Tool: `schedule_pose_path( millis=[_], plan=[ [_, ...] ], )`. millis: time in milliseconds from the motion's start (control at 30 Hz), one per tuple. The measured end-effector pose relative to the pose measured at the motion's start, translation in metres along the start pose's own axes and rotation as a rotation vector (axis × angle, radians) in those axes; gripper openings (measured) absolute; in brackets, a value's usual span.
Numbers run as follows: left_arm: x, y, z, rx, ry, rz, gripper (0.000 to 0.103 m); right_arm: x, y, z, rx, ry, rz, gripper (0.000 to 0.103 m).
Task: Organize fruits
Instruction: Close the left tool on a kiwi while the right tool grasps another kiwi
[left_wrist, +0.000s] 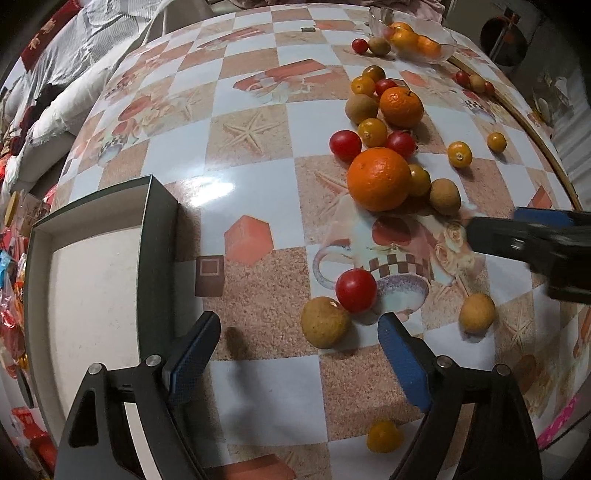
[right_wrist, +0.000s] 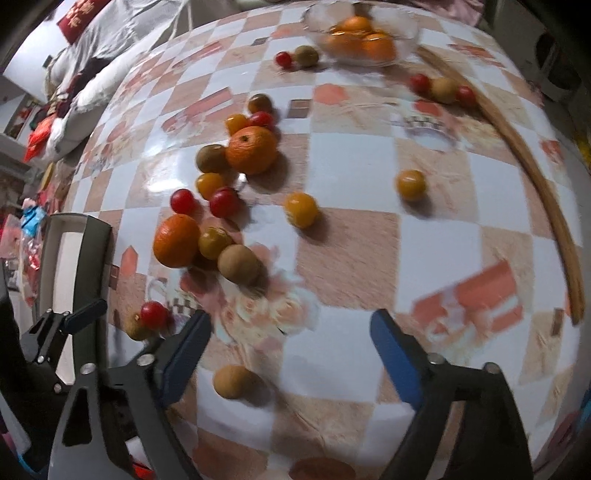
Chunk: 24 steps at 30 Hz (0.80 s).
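We're early in the job: the dark-walled, white-bottomed cardboard box (left_wrist: 88, 280) at the table's left edge shows no fruit on the floor we can see, while the clear glass bowl (left_wrist: 417, 40) at the far side already holds several oranges. Left on the checkered glossy tablecloth (left_wrist: 255, 192): two big oranges (left_wrist: 378, 179), brown round longans (left_wrist: 325, 322), red cherry tomatoes (left_wrist: 355, 290) and small yellow tomatoes (left_wrist: 460, 154), scattered. Left gripper (left_wrist: 299, 339) spread wide, empty, low near a longan and a tomato. Right gripper (right_wrist: 291, 343) likewise apart, holding nothing. No legible writing on the fruit or box.
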<state>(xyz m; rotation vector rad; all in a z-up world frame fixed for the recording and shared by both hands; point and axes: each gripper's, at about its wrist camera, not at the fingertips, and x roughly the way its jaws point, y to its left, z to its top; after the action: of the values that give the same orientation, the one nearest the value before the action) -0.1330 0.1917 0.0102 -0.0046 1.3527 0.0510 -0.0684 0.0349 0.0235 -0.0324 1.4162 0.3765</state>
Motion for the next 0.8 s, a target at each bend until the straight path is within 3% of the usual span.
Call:
schedule_pose_path(
  millis=[33,200,267,400,433,500,800],
  plan=[
    [0.001,0.000,0.000,0.002,0.004,-0.001,0.074,0.003,0.002,0.002,-0.008,0.005,0.006,0.076],
    [0.003,0.005,0.001,-0.041,0.014,-0.025,0.074,0.014,0.019,0.013,-0.064,-0.001,0.022,0.069],
    [0.003,0.005,0.002,-0.047,0.012,-0.032,0.069,0.016,0.026,0.017,-0.089,-0.006,0.021,0.063],
    [0.003,0.009,0.002,-0.054,0.005,-0.035,0.053,0.018,0.034,0.022,-0.113,-0.010,0.012,0.034],
    [0.002,0.009,0.002,-0.056,0.002,-0.039,0.043,0.018,0.034,0.023,-0.110,-0.008,0.014,0.027],
    [-0.001,0.008,0.001,-0.052,-0.004,-0.050,0.029,0.018,0.033,0.023,-0.102,-0.006,0.017,0.027],
    [-0.017,0.019,0.000,-0.084,-0.013,-0.110,0.029,0.004,0.020,0.009,-0.043,0.007,0.065,0.027]
  ],
)
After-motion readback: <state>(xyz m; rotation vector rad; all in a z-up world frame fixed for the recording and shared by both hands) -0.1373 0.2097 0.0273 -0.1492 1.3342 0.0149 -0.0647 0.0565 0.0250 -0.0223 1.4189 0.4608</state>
